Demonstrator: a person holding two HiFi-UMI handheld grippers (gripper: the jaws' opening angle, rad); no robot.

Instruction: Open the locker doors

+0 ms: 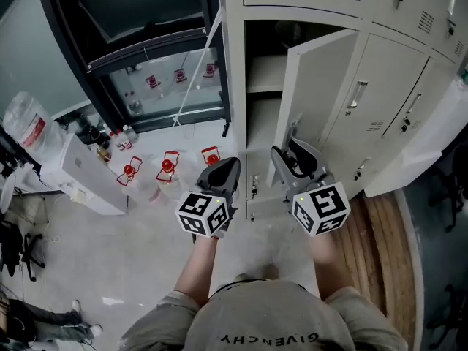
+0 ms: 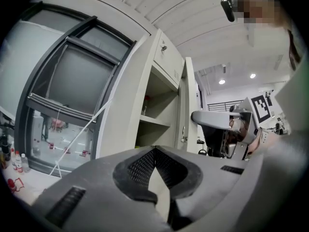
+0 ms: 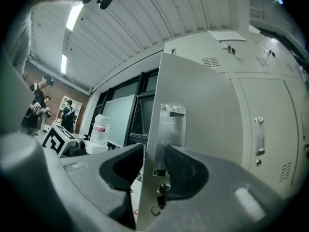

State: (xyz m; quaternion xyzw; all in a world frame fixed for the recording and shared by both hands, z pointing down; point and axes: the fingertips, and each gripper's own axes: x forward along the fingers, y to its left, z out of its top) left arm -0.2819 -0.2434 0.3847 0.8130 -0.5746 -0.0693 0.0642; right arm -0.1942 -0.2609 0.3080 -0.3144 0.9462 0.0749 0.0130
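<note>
Nearest, the person's grey shirt (image 1: 263, 320) and two bare forearms reach out over a pale, scuffed concrete floor (image 1: 131, 254). To the right the floor gives way to a strip of wood planks (image 1: 373, 247).

The left gripper (image 1: 223, 168) hangs free in front of the lockers (image 1: 380, 20). Its jaws are closed tip to tip with nothing between them. Just to its right, the right gripper (image 1: 292, 156) has its jaws closed on the free edge of the open door (image 1: 318, 86), right by the metal handle (image 3: 169, 129), with one jaw on each face of the panel.

That door stands swung out from the middle of the grey lockers. Behind it is a dark compartment with one shelf (image 1: 265, 75). The doors to its right (image 1: 384, 97) and the vented row above are shut.

On the floor to the left stand three clear jugs with red tops (image 1: 167, 167). Beside them is a low white box (image 1: 88, 178), and a clear plastic bag (image 1: 25, 123) lies further left. Beyond these, a dark-framed window (image 1: 157, 75) runs up to the lockers' left side.

Far across the room, two people (image 3: 38, 103) stand by a brick wall under long ceiling lights (image 3: 73, 16).
</note>
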